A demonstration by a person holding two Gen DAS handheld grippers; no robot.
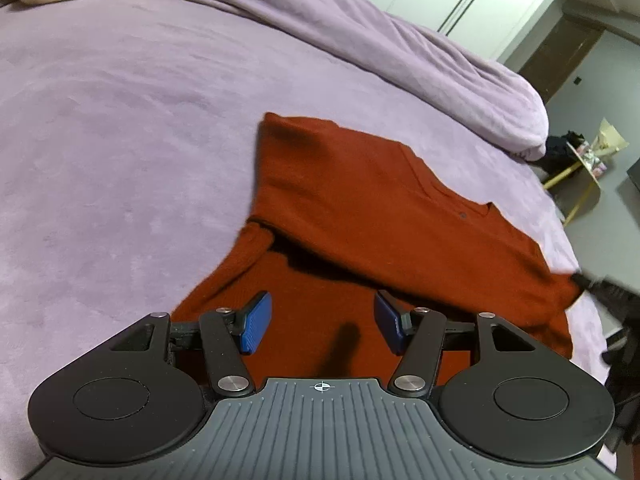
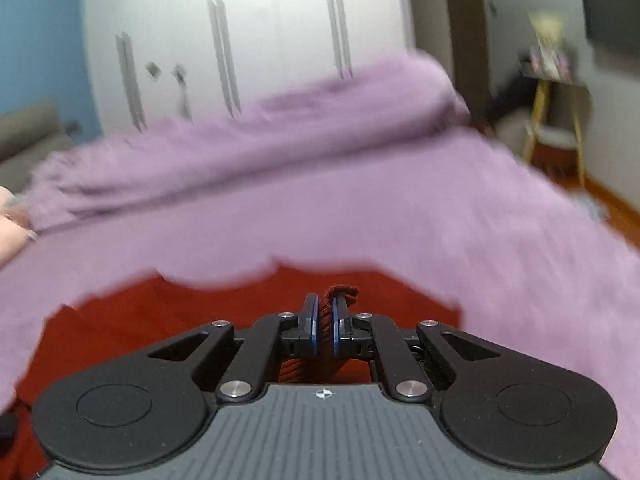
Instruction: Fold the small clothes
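Rust-red knit cloth fills the foreground of both wrist views: the sweater [image 1: 360, 216] is spread on the purple bed [image 1: 120, 120], partly doubled over itself, with a shadowed fold where an upper layer overhangs the lower one. A bunched purple duvet [image 1: 400, 48] is seen along the far side of the bed. The left gripper [image 1: 323, 322] is held just above the near part of the garment, its blue fingers [image 1: 256, 322] roughly half open with nothing between them. The right gripper [image 2: 325, 330] is clamped tight on a ribbed edge of the sweater, which is seen pinched between its pads. A fold appears to be under way, carried by the right hand. Next, the pinched edge would need to be laid across the body, with the lower layer steadied by the left.
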